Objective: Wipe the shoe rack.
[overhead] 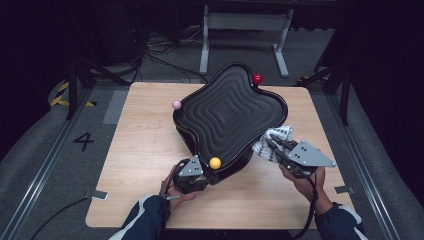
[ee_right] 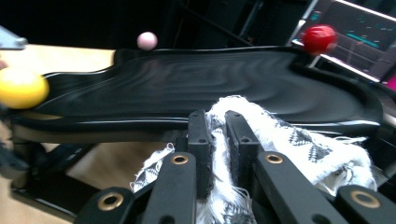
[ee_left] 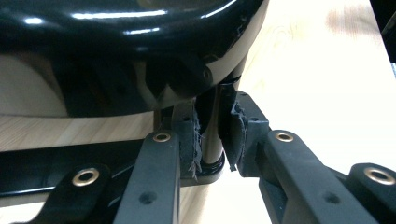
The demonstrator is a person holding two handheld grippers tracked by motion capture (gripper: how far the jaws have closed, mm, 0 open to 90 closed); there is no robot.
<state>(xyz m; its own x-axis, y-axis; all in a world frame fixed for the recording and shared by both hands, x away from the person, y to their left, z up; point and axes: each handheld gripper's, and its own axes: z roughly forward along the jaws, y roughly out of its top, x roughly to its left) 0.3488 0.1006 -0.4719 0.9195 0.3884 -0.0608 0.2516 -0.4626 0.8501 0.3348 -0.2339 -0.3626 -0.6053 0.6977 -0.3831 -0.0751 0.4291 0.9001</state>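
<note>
A black wavy tray (overhead: 227, 115) with ridged rings stands raised on a stand on the wooden table (overhead: 145, 155). Balls top its corners: red (overhead: 257, 79) at the far side, pink (overhead: 176, 104) on the left, yellow (overhead: 215, 163) at the near corner. My left gripper (overhead: 205, 176) is under the yellow ball, shut on a thin black post (ee_left: 211, 140) of the stand. My right gripper (overhead: 274, 146) is at the tray's near right rim, shut on a white patterned cloth (overhead: 272, 137). The cloth (ee_right: 285, 135) bunches between the jaws against the tray's rim (ee_right: 187, 122).
Bare tabletop lies left of and in front of the tray. Past the table's far edge are cables and a grey metal frame (overhead: 245, 22) on the floor. A floor mark "4" (overhead: 83, 141) lies to the left.
</note>
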